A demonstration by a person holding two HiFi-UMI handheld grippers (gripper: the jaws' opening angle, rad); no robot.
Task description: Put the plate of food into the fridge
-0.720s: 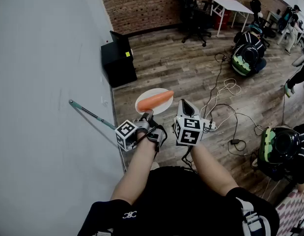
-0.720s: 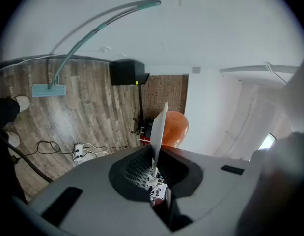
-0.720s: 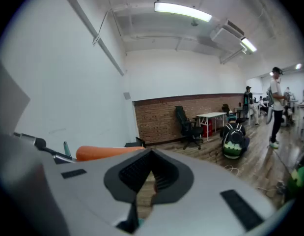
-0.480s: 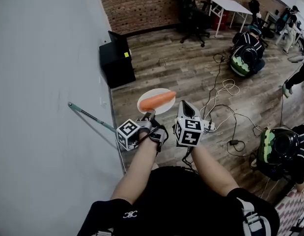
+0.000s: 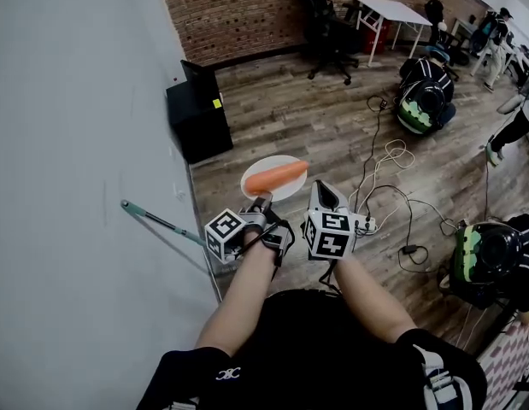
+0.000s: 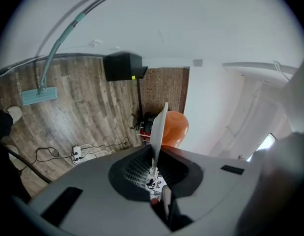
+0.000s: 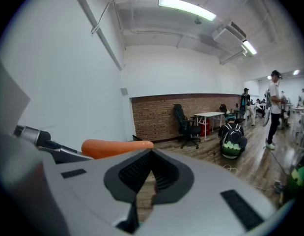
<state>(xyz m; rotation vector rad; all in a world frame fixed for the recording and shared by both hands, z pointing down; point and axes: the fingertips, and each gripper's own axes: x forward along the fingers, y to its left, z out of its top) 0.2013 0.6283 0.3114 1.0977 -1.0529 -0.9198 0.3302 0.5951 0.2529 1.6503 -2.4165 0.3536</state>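
A white plate (image 5: 272, 178) with one orange carrot (image 5: 277, 176) on it hangs level over the wooden floor, in front of the person's body. My left gripper (image 5: 261, 199) is shut on the plate's near rim. In the left gripper view the plate (image 6: 159, 127) shows edge-on between the jaws, with the carrot (image 6: 174, 129) to its right. My right gripper (image 5: 320, 188) is just right of the plate, shut and with nothing in it. The right gripper view shows the carrot (image 7: 117, 147) to the left of its closed jaws. No fridge shows in any view.
A grey wall (image 5: 76, 143) fills the left side. Against it stand a black cabinet (image 5: 198, 114) and a teal-handled mop (image 5: 161, 222). Cables and a power strip (image 5: 367, 223) lie on the floor to the right, with backpacks (image 5: 428, 96), an office chair (image 5: 328, 24) and a white table (image 5: 392, 11) beyond.
The head view has shifted a little. The plate with the carrot stays level in the left gripper's grip, and the right gripper keeps its place beside it.
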